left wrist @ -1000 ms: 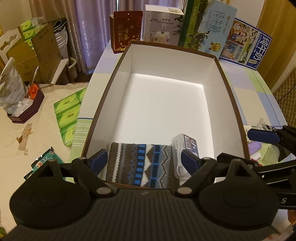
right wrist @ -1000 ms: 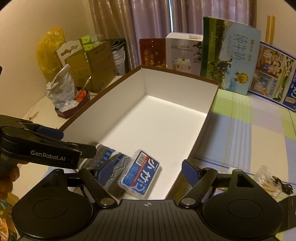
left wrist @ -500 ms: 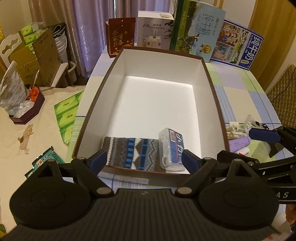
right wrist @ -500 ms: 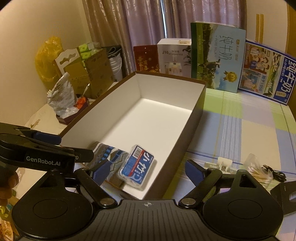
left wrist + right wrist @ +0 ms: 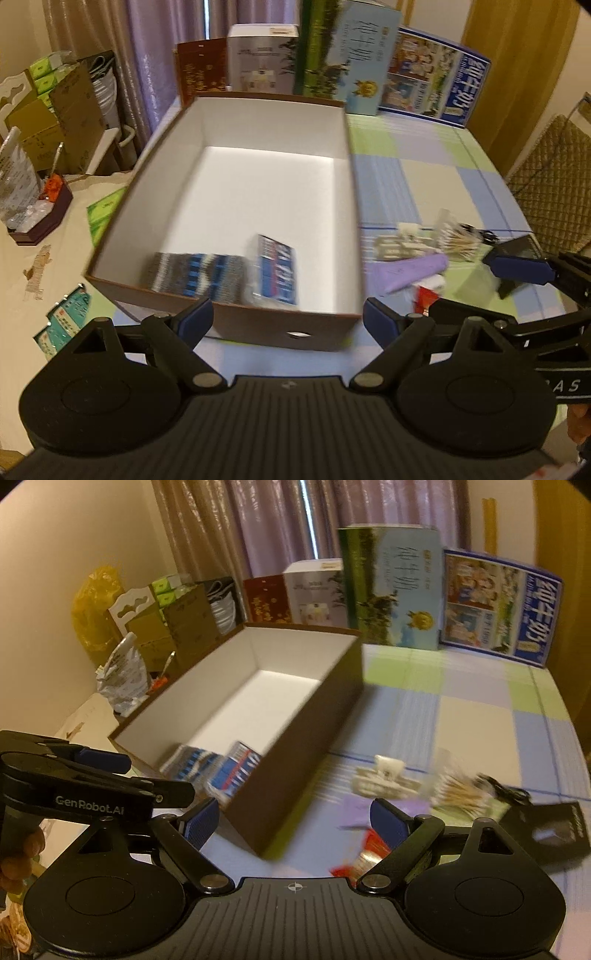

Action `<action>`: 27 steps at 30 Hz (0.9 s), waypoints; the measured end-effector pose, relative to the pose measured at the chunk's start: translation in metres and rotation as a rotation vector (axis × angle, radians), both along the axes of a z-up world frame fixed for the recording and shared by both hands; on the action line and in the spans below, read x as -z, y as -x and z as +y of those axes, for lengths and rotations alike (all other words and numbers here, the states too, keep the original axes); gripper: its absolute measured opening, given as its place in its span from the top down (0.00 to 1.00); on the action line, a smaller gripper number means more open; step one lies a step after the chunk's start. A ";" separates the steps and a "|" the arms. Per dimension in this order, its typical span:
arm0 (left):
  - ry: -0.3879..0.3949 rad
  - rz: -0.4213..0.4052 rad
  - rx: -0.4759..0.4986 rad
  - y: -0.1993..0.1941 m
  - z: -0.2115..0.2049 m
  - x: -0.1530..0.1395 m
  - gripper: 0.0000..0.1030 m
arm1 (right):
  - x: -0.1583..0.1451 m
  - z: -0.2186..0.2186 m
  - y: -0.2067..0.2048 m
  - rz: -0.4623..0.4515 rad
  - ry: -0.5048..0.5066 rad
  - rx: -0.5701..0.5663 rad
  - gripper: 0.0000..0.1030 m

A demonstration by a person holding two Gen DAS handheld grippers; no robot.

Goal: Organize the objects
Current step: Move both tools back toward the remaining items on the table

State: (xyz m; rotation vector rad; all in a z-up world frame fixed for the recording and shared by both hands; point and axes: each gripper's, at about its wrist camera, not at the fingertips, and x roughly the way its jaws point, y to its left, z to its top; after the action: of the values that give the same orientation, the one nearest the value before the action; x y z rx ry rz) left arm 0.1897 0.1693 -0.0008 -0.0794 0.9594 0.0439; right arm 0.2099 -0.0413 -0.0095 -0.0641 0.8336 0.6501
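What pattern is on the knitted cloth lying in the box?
The knitted cloth has grey, white and blue zigzag stripes, blurred here; the left wrist view shows it best.

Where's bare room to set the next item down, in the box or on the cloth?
Most of the box floor is bare, from the far wall down to the knit pouch and blue-labelled case at the near wall. The checked cloth right of the box is bare toward the cartons; nearer, the clip, cotton swabs and purple pouch crowd it.

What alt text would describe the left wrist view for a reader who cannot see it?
An open hand-held gripper points at a brown box that holds a patterned knitted cloth beside a blue-labelled plastic case. Right of the box, small items lie on a checked tablecloth, among them a purple tube.
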 end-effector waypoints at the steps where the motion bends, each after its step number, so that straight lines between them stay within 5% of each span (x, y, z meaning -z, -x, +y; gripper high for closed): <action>1: 0.003 0.001 0.005 0.002 -0.007 0.000 0.17 | 0.000 -0.010 0.002 0.005 0.002 0.006 0.16; 15: 0.052 0.055 0.106 0.016 -0.102 0.015 0.17 | 0.009 -0.119 0.008 0.062 0.029 0.125 0.16; 27: 0.056 0.082 0.157 0.002 -0.148 0.032 0.17 | 0.019 -0.157 -0.005 0.078 0.027 0.173 0.16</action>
State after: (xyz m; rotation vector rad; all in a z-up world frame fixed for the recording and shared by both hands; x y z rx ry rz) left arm 0.1877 0.0217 -0.0324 -0.0542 1.0463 -0.1254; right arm 0.2150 -0.1982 -0.0287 0.0087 0.9123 0.4809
